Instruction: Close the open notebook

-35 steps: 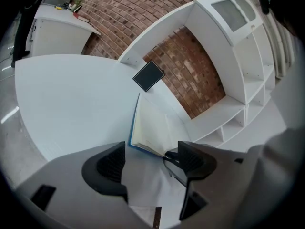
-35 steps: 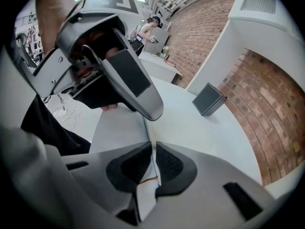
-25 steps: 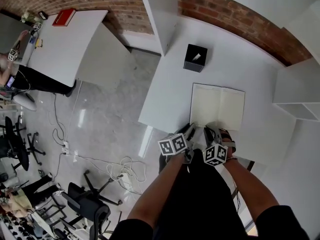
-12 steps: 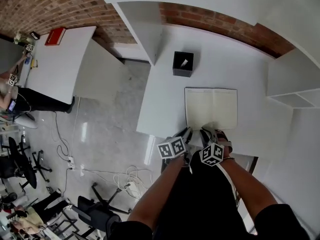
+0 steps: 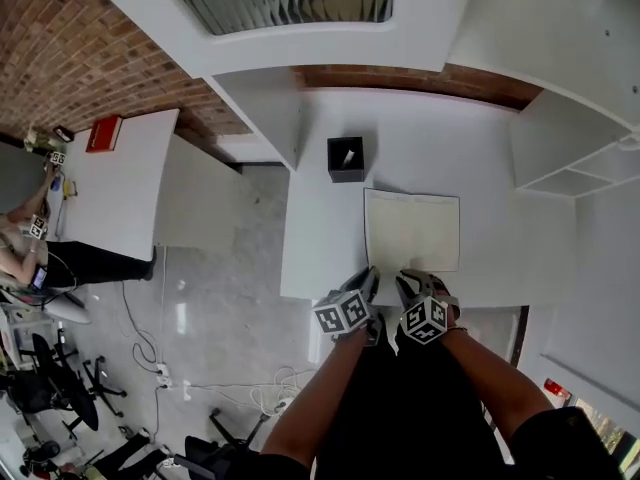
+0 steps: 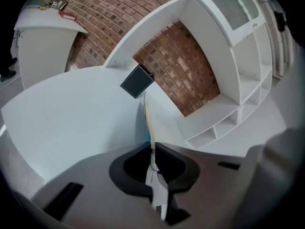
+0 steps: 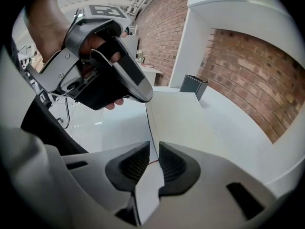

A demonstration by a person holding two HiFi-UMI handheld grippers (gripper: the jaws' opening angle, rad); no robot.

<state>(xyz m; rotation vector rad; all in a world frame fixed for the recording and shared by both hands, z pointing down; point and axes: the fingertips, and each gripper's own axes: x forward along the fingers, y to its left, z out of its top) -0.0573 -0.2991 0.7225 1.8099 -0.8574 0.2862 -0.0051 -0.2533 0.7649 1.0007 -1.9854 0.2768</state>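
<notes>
The notebook (image 5: pixel 412 230) lies open on the white desk (image 5: pixel 320 248). Its near edge is at the tips of both claws and its pale pages spread away from them. The left claw (image 5: pixel 370 276) is clenched on the near left part of that edge. In the left gripper view a thin leaf of the notebook stands edge-on between the dark pads and curves upward beyond the tips. Those jaws have just been closing, with that leaf between them.

The right claw (image 5: pixel 410 280), just beside the left one, is pinched on the near edge too. In the right gripper view its pads stand close together, with a page edge and a thin red line (image 7: pixel 152 162) running into the narrow slot between them. The person's bare forearms (image 5: pixel 330 388) come in behind the claws.

Past the notebook's far left corner, ahead of the left claw, a black box (image 5: pixel 346 158) stands apart from the pages. Further ahead a brick wall (image 5: pixel 400 76) backs the desk. White shelving (image 5: pixel 570 158) stands off to the right claw's outer side. Well away on the left claw's outer side is another white table (image 5: pixel 110 188) with a red item (image 5: pixel 103 133) on it.
</notes>
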